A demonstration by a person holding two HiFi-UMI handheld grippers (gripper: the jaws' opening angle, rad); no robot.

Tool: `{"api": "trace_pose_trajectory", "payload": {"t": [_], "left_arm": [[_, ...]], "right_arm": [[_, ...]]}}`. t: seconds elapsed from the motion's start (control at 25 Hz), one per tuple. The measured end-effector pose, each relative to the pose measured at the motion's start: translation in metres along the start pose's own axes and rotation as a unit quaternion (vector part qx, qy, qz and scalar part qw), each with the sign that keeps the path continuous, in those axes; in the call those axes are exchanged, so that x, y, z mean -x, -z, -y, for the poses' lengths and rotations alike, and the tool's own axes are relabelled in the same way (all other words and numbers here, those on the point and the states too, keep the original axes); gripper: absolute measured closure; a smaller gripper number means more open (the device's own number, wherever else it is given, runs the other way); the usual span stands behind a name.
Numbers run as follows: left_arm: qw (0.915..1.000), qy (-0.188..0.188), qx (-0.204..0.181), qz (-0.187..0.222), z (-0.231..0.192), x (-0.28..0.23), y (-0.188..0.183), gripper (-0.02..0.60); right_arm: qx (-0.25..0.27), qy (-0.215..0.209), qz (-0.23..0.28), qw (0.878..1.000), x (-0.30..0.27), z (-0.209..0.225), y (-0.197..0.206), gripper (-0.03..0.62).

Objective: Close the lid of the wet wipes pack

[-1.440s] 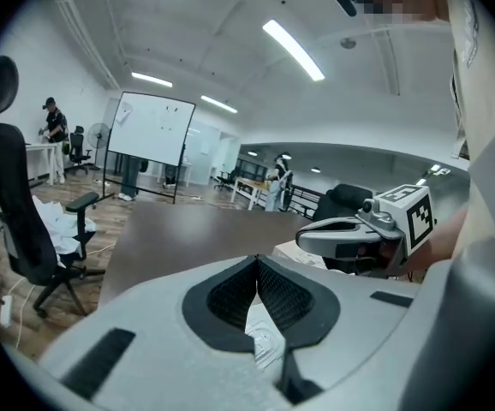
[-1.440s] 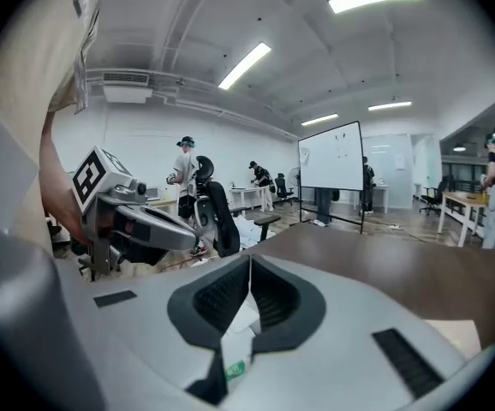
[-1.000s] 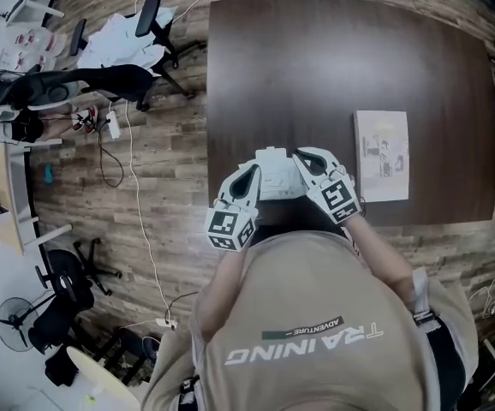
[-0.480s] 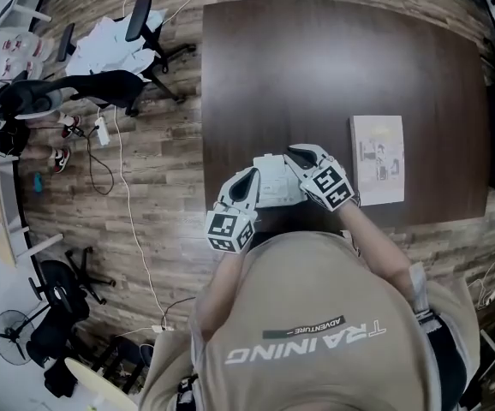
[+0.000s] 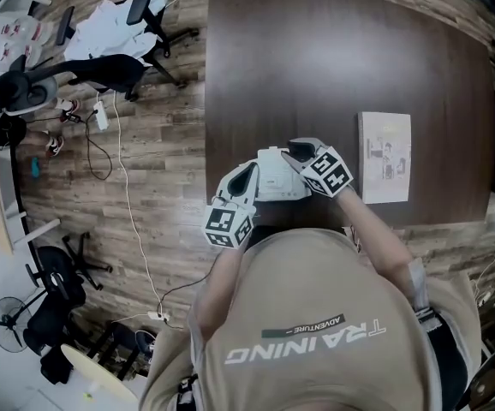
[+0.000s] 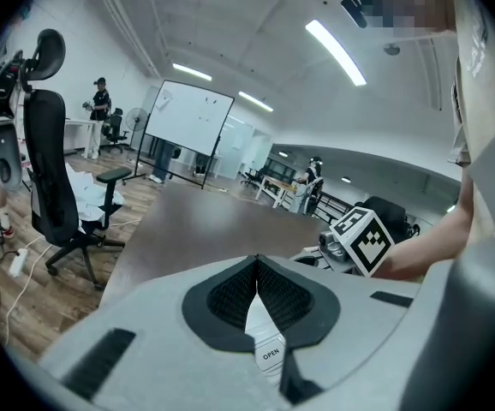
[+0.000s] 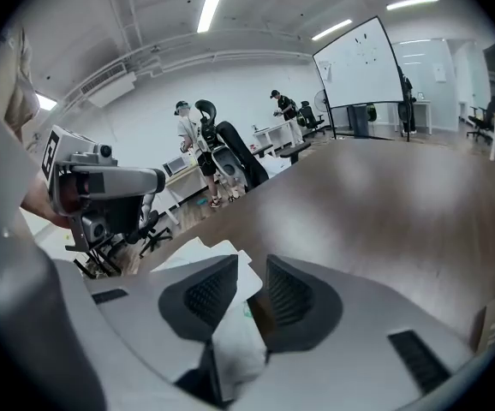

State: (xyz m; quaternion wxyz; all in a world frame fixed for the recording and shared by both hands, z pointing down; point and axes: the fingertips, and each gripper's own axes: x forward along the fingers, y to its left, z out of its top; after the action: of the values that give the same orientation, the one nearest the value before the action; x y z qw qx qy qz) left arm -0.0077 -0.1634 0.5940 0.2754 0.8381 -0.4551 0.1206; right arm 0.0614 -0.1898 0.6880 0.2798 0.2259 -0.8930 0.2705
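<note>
A person stood at the near edge of a dark brown table (image 5: 333, 67), seen from above, with a two-jaw gripper in each hand. A white wet wipes pack (image 5: 275, 182) lay flat on the table close to that edge, directly in front of the person and between the two tools.

The left gripper (image 5: 249, 173) met the pack from its left side. In the left gripper view, this gripper (image 6: 256, 264) had its jaws pressed together at the tips, with the white pack (image 6: 260, 332) clamped between the dark ribbed pads; a small tab printed "OPEN" (image 6: 270, 355) showed in the gap.

The right gripper (image 5: 297, 152) reached over the pack's far right corner. In the right gripper view, this gripper (image 7: 247, 272) had its jaws a narrow way apart. A white part of the pack (image 7: 230, 341) sat between them against the left-hand pad, while bare tabletop showed through the remaining gap. Whether that part was the lid could not be made out.

A pale booklet (image 5: 384, 157) lay flat on the table to the right, apart from the pack. A black office chair (image 5: 149, 15) stood on the wood-plank floor (image 5: 153, 178) beyond the table's left side.
</note>
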Motion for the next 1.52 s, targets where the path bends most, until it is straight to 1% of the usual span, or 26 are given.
{"api": "trace_pose_trajectory", "payload": {"t": [0.12, 0.24, 0.36, 0.48, 0.6, 0.8, 1.0, 1.2, 1.52], "left_arm": [[1.0000, -0.006, 0.002, 0.000, -0.002, 0.006, 0.001, 0.571], [0.9999, -0.011, 0.006, 0.004, -0.003, 0.008, 0.002, 0.571], [0.9999, -0.012, 0.010, 0.005, -0.002, 0.007, 0.004, 0.571], [0.9998, -0.014, 0.012, 0.011, 0.001, 0.007, 0.004, 0.571], [0.9997, -0.015, 0.012, 0.014, 0.003, 0.010, 0.005, 0.571], [0.9997, -0.021, 0.010, 0.012, 0.001, 0.020, 0.012, 0.571], [0.9997, -0.020, 0.003, 0.013, 0.000, 0.030, 0.015, 0.571], [0.9996, -0.002, -0.008, 0.026, 0.011, 0.031, 0.008, 0.571], [0.9991, 0.020, -0.016, 0.034, 0.021, 0.043, 0.011, 0.571]], "right_arm": [[-0.006, -0.001, -0.023, 1.000, -0.004, 0.002, 0.007, 0.516], [-0.032, -0.018, -0.047, 0.998, -0.007, 0.003, 0.015, 0.516], [-0.056, -0.032, -0.047, 0.997, -0.008, 0.003, 0.017, 0.516], [-0.053, -0.039, -0.051, 0.997, -0.008, 0.003, 0.019, 0.516], [-0.037, -0.042, -0.055, 0.997, -0.008, 0.002, 0.017, 0.517], [-0.024, -0.033, -0.048, 0.998, -0.005, 0.002, 0.017, 0.520], [-0.019, -0.013, -0.031, 0.999, -0.002, -0.002, 0.009, 0.531], [-0.018, 0.007, -0.015, 1.000, 0.008, -0.004, -0.001, 0.547], [-0.005, 0.025, -0.004, 1.000, 0.026, -0.023, -0.002, 0.557]]}}
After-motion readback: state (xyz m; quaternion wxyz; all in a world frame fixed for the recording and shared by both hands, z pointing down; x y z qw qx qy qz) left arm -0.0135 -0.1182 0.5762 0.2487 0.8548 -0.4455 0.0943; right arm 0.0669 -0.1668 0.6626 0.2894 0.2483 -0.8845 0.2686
